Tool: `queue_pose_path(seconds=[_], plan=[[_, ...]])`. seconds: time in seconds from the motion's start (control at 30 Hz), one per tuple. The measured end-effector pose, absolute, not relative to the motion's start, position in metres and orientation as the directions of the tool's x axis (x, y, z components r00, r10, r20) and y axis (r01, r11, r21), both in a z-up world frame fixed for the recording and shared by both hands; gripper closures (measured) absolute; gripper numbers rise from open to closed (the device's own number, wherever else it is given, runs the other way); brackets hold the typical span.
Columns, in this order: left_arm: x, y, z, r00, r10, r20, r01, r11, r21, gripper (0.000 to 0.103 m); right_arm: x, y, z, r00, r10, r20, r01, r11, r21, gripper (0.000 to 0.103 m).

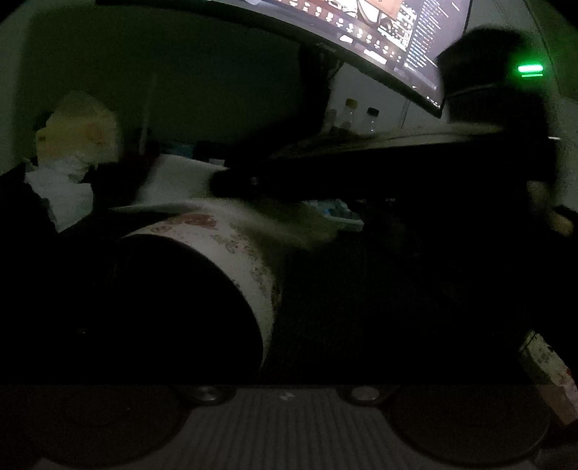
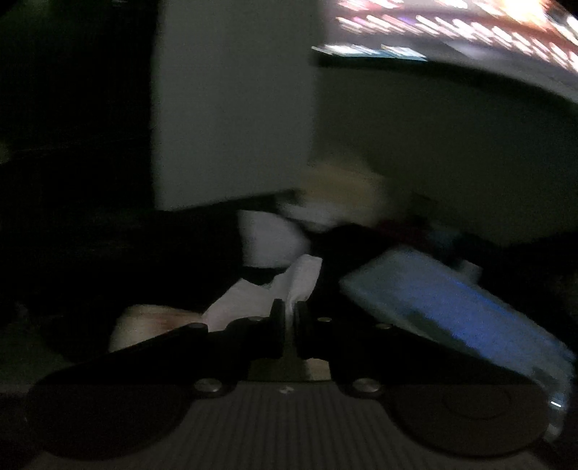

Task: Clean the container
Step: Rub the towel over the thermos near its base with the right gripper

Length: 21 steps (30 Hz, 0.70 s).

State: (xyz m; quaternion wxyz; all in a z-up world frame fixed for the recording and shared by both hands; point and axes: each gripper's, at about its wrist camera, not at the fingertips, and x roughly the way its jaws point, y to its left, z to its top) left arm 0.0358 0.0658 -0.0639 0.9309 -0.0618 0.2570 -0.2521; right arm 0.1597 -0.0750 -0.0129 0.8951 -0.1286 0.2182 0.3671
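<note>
2 dim fisheye views show a cluttered desk under a curved monitor. Nearest the left wrist camera is the ribbed grey body of the left gripper (image 1: pixel 289 361), its 2 round dark mounts in the foreground; the fingers are lost in shadow, so whether the jaws stand wide or narrow cannot be told. Just ahead, the container (image 1: pixel 249 267), a round cream tub with faded reddish print and a black interior, lies tilted with its mouth turned toward the lower left. It fills the left half of the view, close before the gripper, though contact cannot be made out. A second printed cream piece (image 1: pixel 545 365) sits at the right edge. Farther back lie crumpled white tissues (image 1: pixel 61 180), a blurred yellowish pack (image 1: pixel 79 126), 3 small capped bottles (image 1: pixel 350 115) on a dark shelf and the glowing monitor (image 1: pixel 390 32). The other gripper's dark, blurred body, with a green light (image 1: pixel 530 68), looms at upper right.

From the right wrist camera, the right gripper (image 2: pixel 289 318) has its black jaws drawn narrow, pinching a soft white tissue (image 2: pixel 260 289) that fans up and to the left from the fingertips. A pale rounded rim (image 2: pixel 144 321), possibly the container, lies low and to the left of the jaws, blurred. To the right a flat blue-lit slab (image 2: pixel 451 300) slants away. Beyond are more white and yellowish shapes, a plain wall and the smeared monitor (image 2: pixel 451 32).
</note>
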Motion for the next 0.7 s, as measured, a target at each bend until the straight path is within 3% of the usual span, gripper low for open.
queue_pose_path(seconds=[0.1, 0.3, 0.57, 0.7], plan=[[0.040, 0.070, -0.066, 0.742, -0.502, -0.445, 0.436, 0.865, -0.248, 0.000, 0.169, -0.078, -0.013, 0.639, 0.585, -0.500, -0.689, 0.724, -0.034, 0.095], [0.052, 0.077, -0.066, 0.746, -0.498, -0.443, 0.433, 0.867, -0.245, 0.000, 0.117, -0.067, -0.006, 0.512, 0.736, -0.443, -0.841, 0.533, -0.087, 0.095], [0.062, 0.078, -0.068, 0.753, -0.487, -0.443, 0.423, 0.873, -0.242, 0.000, 0.161, -0.081, -0.009, 0.665, 0.571, -0.481, -0.674, 0.737, -0.057, 0.095], [0.067, 0.080, -0.069, 0.755, -0.482, -0.444, 0.418, 0.876, -0.241, 0.000, 0.118, -0.068, -0.006, 0.553, 0.713, -0.431, -0.812, 0.577, -0.088, 0.095]])
